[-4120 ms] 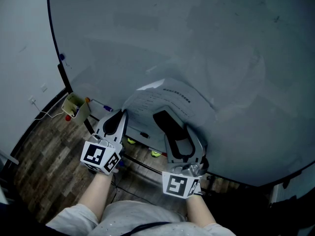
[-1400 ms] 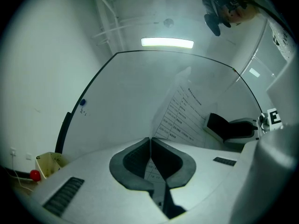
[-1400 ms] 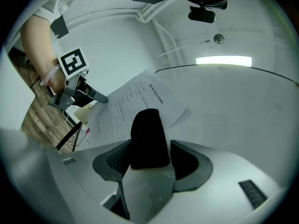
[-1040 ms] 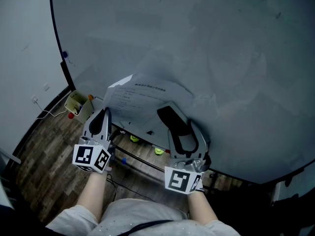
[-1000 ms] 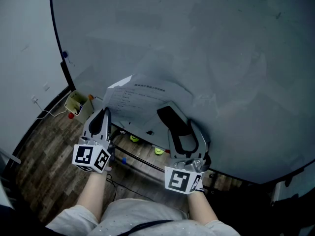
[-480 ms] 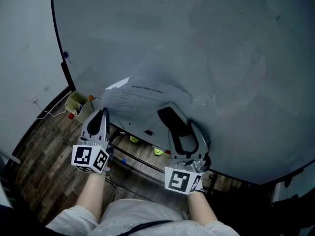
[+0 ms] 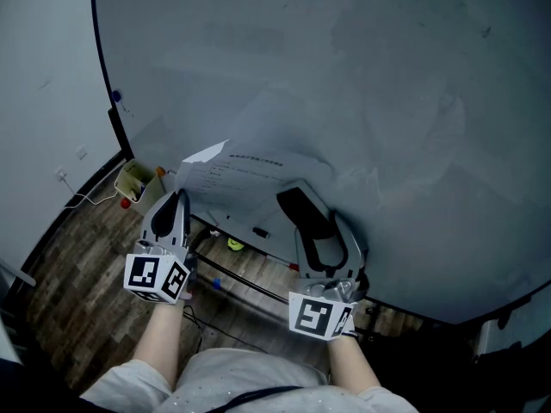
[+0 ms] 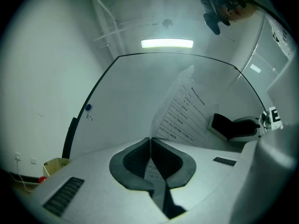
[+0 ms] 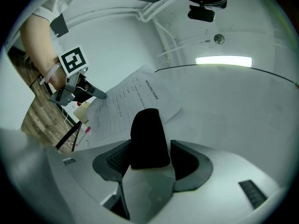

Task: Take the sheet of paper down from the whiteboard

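White printed paper sheet (image 8: 187, 115) is clamped in left gripper (image 8: 150, 143). Black block (image 9: 147, 129) is grasped by right gripper (image 9: 152, 152). Pale yellow open box (image 7: 133, 181) is noted on floor; contents indistinct.

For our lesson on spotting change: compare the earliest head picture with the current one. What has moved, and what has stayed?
The left gripper, shut on the sheet of paper, has drawn back down and to the left. The sheet, curled before, now spreads flatter and further left in front of the whiteboard. The right gripper stays put, holding the black block.
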### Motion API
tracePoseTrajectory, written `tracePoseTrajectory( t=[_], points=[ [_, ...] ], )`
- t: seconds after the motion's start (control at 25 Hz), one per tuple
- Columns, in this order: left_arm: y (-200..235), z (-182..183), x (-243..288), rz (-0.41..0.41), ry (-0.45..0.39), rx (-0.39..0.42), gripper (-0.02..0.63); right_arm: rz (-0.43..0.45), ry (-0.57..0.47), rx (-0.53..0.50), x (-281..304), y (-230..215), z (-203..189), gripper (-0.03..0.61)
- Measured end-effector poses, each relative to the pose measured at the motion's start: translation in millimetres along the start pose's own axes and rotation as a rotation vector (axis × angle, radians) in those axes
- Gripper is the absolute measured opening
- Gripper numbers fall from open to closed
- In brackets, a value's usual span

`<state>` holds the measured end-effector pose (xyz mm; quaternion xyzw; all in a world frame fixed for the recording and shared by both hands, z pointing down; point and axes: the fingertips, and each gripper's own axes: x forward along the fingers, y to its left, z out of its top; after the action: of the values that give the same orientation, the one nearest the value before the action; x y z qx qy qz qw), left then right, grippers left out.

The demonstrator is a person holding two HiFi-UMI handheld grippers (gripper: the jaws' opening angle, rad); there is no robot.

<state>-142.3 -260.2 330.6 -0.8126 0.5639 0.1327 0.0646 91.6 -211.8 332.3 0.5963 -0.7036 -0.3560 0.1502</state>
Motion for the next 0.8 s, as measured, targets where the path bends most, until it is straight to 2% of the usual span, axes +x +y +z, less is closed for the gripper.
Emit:
tracePoseTrajectory(
  t=[0.8],
  points=[
    [7.0,-0.7,-1.5,0.032,0.008,-0.022,0.02,-0.001,-0.006,-0.005,-0.1,0.7,0.7,0.261]
  ],
)
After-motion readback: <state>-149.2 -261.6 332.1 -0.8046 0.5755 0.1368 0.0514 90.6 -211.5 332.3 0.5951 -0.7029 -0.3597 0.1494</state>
